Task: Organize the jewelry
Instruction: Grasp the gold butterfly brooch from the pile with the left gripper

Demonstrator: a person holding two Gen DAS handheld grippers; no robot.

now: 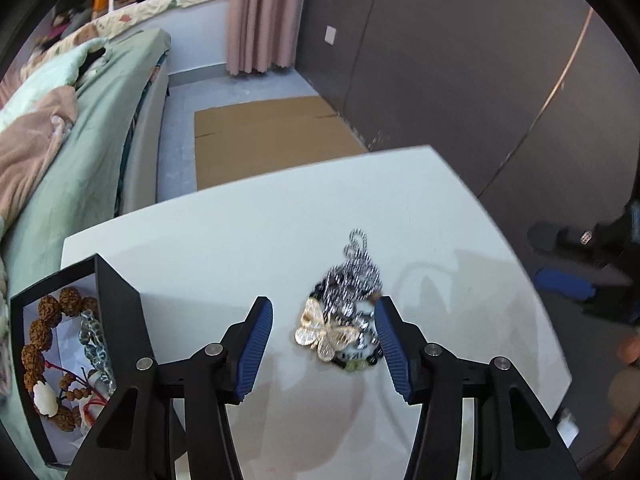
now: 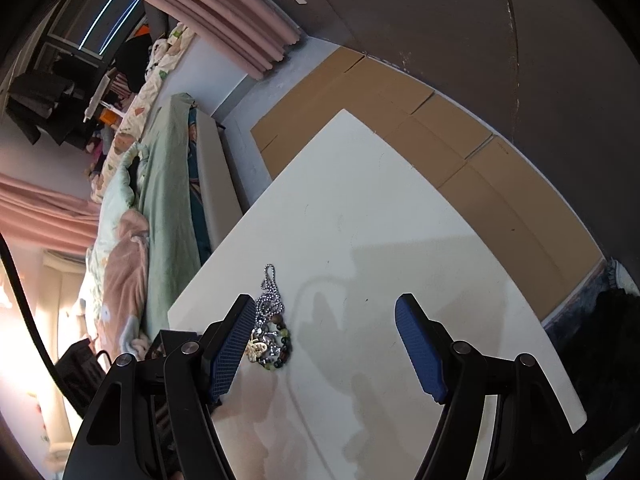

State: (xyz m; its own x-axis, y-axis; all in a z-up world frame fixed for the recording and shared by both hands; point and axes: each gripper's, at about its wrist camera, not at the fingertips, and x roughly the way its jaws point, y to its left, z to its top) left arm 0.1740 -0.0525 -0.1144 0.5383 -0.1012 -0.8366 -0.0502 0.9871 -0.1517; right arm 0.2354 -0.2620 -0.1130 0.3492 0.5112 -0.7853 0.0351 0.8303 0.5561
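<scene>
Left hand-held gripper (image 1: 324,344), unclenched, straddles the jewelry heap (image 1: 344,316) on the counter (image 1: 240,220), presumably to box it; right hand-held gripper (image 2: 324,344) waits, unclenched and empty.

a smooth, matt white table top (image 1: 248,232) carries a shiny silver ball chain (image 1: 354,276) of metal, a glossy gold butterfly pendant (image 1: 326,334) and polished dark and green beads (image 2: 282,342). rough, knobbly brown seed beads (image 1: 40,332) lie in a matt black box (image 1: 118,300). ribbed blue rubbery pads (image 1: 256,344) sit on matt black plastic fingers. flat brown cardboard (image 1: 272,140) looks dull.
</scene>
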